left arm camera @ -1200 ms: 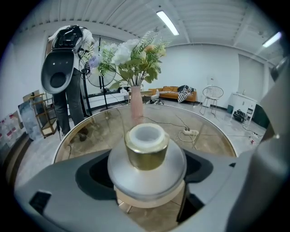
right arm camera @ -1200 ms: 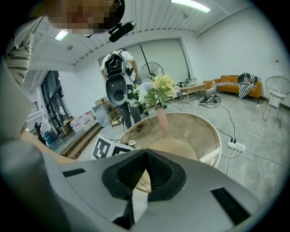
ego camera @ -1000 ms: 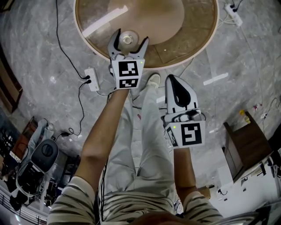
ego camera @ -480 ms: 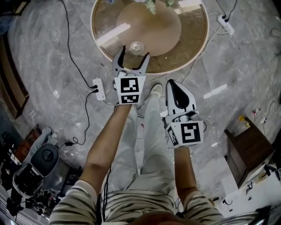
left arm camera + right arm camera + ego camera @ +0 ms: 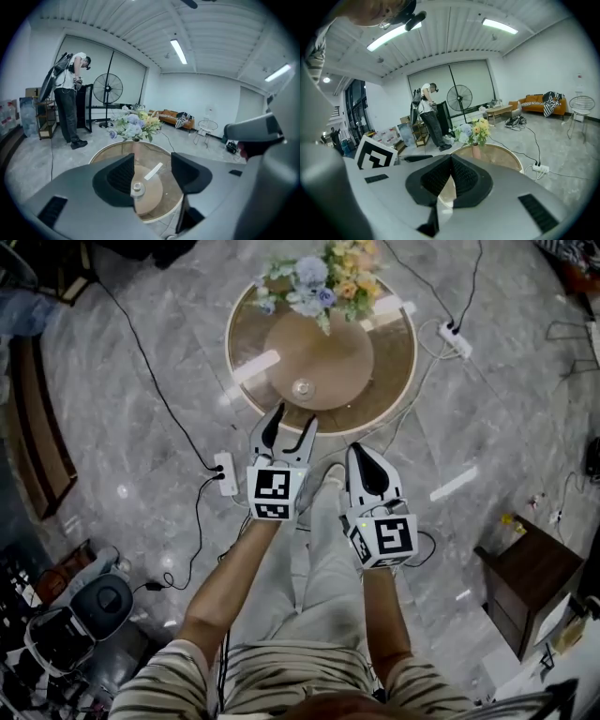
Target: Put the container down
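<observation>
On the round worktop (image 5: 386, 381), by the head view, the container (image 5: 302, 388) stands alone, so the setting-down looks done. The left gripper (image 5: 296, 414) hangs short of it, with the right gripper (image 5: 357, 452) beside.

Left gripper view: its fingers (image 5: 119, 176) are apart and empty, and have just been closing.

Right gripper view: its fingers (image 5: 464, 176) are pressed together.

A second ago the left fingers flanked the container; both grippers have since drawn away.

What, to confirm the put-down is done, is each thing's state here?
Small clear glass container: upright on table, free of both tools.
Round glass-topped wooden table: bearing container and vase.
Vase of pastel flowers: upright on table.
Left tool: jaws apart, just been closing, nothing between them.
Right tool: jaws together, empty.
</observation>
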Demonstrator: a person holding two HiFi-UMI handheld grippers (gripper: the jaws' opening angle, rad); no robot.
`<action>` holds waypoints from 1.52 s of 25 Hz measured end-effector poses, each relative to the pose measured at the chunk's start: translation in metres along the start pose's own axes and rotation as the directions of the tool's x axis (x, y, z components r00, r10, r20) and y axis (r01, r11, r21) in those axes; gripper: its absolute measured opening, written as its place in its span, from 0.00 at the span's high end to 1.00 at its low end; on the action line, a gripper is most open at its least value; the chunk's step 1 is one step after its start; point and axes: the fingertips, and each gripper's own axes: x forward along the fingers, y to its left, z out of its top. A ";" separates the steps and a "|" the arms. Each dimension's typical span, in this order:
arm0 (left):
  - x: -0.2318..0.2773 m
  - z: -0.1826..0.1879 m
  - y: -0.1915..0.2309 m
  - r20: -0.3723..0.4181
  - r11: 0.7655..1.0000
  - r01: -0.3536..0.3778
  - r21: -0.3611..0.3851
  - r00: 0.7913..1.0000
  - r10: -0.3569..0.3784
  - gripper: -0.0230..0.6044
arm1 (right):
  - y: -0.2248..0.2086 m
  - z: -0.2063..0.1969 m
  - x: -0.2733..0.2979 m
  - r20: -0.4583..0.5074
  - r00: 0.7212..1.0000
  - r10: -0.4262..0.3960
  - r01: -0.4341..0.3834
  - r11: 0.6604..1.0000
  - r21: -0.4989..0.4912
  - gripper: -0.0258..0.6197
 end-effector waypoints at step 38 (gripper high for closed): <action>-0.237 0.265 -0.066 0.287 0.987 -0.121 0.104 0.954 0.087 0.97 | 0.062 0.232 -0.174 0.283 0.957 0.071 -0.037 0.992 -0.122 0.95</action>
